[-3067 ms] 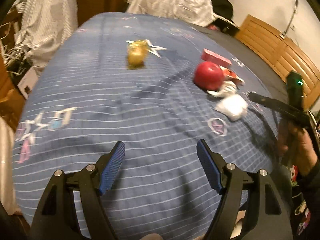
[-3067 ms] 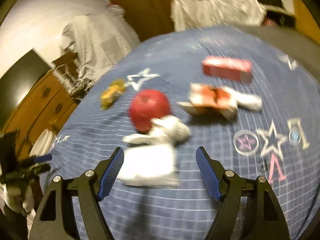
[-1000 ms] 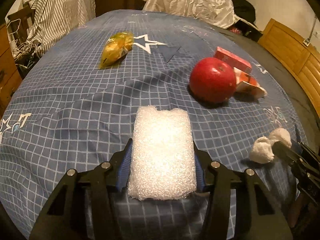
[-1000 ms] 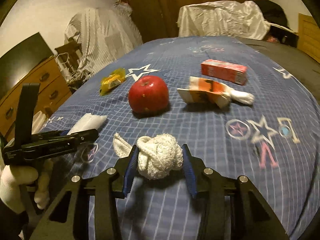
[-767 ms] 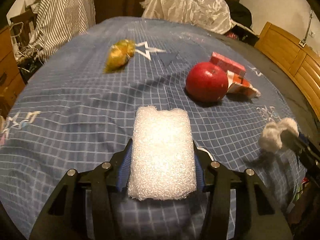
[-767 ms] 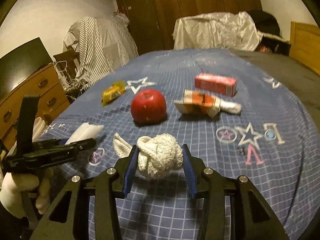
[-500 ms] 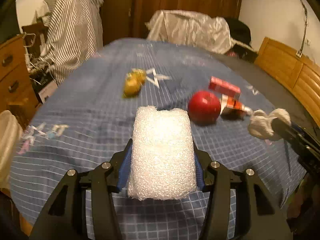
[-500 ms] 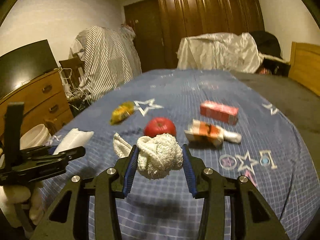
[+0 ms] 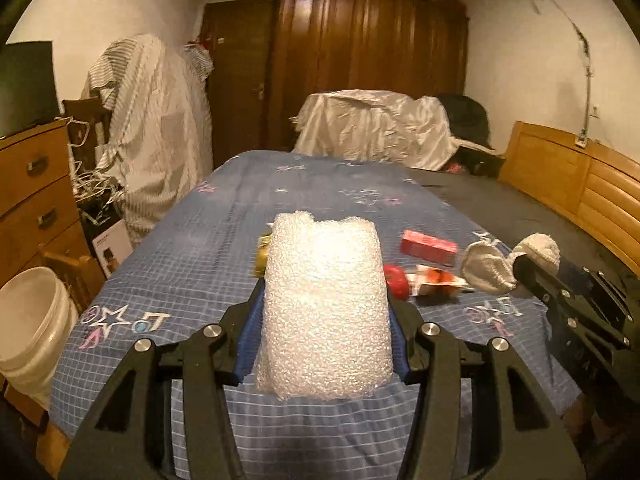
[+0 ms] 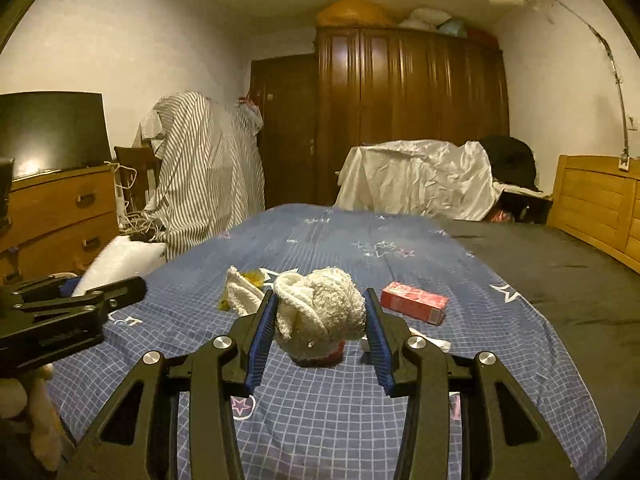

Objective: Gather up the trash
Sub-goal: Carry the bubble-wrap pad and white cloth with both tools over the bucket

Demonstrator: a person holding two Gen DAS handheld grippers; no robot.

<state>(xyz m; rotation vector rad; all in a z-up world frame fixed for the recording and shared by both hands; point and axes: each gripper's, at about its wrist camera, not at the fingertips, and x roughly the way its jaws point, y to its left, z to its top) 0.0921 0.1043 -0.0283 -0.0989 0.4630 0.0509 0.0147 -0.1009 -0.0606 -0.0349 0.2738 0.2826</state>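
Holding one piece of trash in each claw, we are in the carry step, with both loads lifted clear of the bed. Our left claw is clamped on a white bubble-wrap pad, its blue pads pressed against the two long sides so the pad stands up in front of the lens. Our right claw is clamped on a balled-up white cloth, with a loose tail of it hanging out to the left of the ball (it could snag, we judge).

Past the cloth ball, on the blue checked bedspread, more trash waits: a red carton to its right, a yellow wrapper peeking out behind the loose tail, and something red almost hidden under the ball. From the left wrist view we also see a red apple and a crumpled orange-and-white packet just right of the bubble-wrap pad.

A white bucket stands on the floor off the bed's left edge, by the wooden dresser. We take it for the bin, though nothing confirms that. Next we need to swing both claws over its mouth, then open them in turn.
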